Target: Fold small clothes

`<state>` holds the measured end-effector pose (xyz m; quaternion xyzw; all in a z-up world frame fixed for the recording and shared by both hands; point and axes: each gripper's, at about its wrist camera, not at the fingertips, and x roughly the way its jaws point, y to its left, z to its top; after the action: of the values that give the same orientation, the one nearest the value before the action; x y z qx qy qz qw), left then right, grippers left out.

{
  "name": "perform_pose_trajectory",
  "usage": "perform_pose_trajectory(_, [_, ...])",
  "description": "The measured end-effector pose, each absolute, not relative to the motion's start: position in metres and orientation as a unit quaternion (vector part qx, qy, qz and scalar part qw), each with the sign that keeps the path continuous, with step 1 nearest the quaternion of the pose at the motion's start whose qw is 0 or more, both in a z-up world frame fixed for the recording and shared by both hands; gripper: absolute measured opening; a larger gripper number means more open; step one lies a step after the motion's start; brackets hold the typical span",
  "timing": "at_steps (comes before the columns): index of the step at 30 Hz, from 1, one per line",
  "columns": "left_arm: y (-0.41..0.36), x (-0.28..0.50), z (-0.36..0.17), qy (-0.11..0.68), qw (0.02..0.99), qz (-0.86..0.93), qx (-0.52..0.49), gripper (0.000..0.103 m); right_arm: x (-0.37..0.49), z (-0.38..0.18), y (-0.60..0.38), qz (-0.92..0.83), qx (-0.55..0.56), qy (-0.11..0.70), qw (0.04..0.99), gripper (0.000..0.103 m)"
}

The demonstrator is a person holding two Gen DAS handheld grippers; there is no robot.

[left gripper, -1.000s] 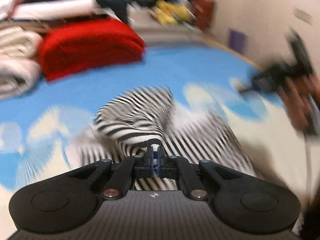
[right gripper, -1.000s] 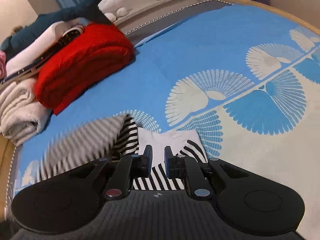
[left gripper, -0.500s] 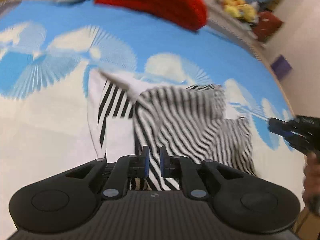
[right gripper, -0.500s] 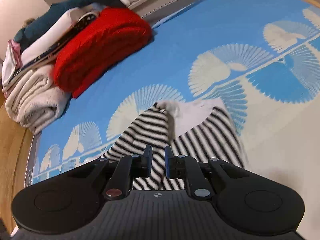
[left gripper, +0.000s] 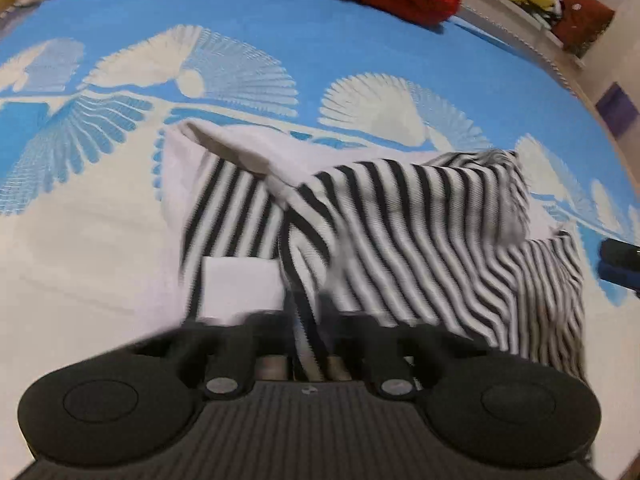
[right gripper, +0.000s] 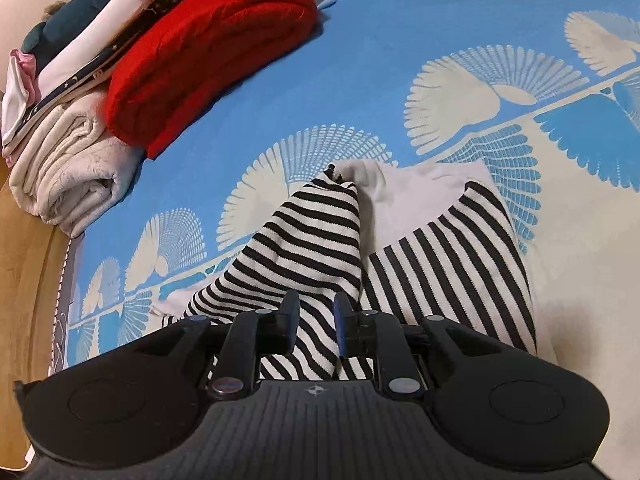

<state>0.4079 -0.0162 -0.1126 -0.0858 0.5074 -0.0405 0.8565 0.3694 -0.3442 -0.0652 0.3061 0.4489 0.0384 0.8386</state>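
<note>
I am working over the black-and-white striped knit garment with a plain white collar end (right gripper: 420, 264), which is lying partly folded on the blue bedspread printed with cream fan shapes (right gripper: 400, 40), in the cream lower part of the print and well apart from the folded red knitted sweater (right gripper: 208, 52) at the far edge. My right gripper (right gripper: 316, 312) is hovering low over the near hem of the striped garment; its jaws have just been opening and are standing apart, with a striped fold showing between the fingers but neither pad pressing on it. My left gripper (left gripper: 310, 344) is blurred in its own view; a strip of the striped cloth is running down between its fingers, and the jaws have just been closing, together on that cloth as far as I can tell. Beside the red sweater, a rolled cream fleece blanket (right gripper: 68, 176) is lying at the bedspread's edge.
</note>
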Motion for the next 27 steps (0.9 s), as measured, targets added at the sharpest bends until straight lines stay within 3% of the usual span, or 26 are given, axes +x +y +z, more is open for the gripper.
perform_pose_trajectory(2, [-0.023, 0.401, -0.090, 0.465, 0.881, -0.063, -0.064, 0.002, 0.371, -0.066, -0.346, 0.036, 0.311, 0.451, 0.836, 0.020])
perform_pose_trajectory(6, [-0.057, 0.350, -0.021, 0.300, 0.922, -0.239, 0.043, 0.002, 0.369, -0.064, -0.351, 0.027, 0.324, 0.442, 0.836, 0.020])
perform_pose_trajectory(9, [-0.078, 0.296, -0.009, 0.254, 0.857, -0.422, 0.149, 0.003, 0.365, -0.061, -0.358, 0.005, 0.338, 0.426, 0.839, 0.020])
perform_pose_trajectory(12, [-0.094, 0.265, -0.041, 0.339, 0.756, -0.505, 0.243, 0.007, 0.360, -0.059, -0.366, -0.021, 0.355, 0.412, 0.839, 0.020])
perform_pose_trajectory(14, [-0.093, 0.260, -0.056, 0.372, 0.728, -0.512, 0.263, 0.018, 0.359, -0.062, -0.368, -0.027, 0.363, 0.415, 0.834, 0.020])
perform_pose_trajectory(16, [-0.082, 0.276, -0.055, 0.384, 0.760, -0.470, 0.232, 0.038, 0.360, -0.067, -0.365, -0.024, 0.368, 0.425, 0.827, 0.021])
perform_pose_trajectory(21, [-0.024, 0.360, -0.070, 0.508, 0.823, -0.250, 0.031, 0.038, 0.365, -0.077, -0.344, -0.024, 0.327, 0.475, 0.817, 0.031])
perform_pose_trajectory(27, [-0.004, 0.392, -0.112, 0.586, 0.794, -0.152, -0.046, 0.038, 0.366, -0.106, -0.333, -0.045, 0.295, 0.530, 0.794, 0.031])
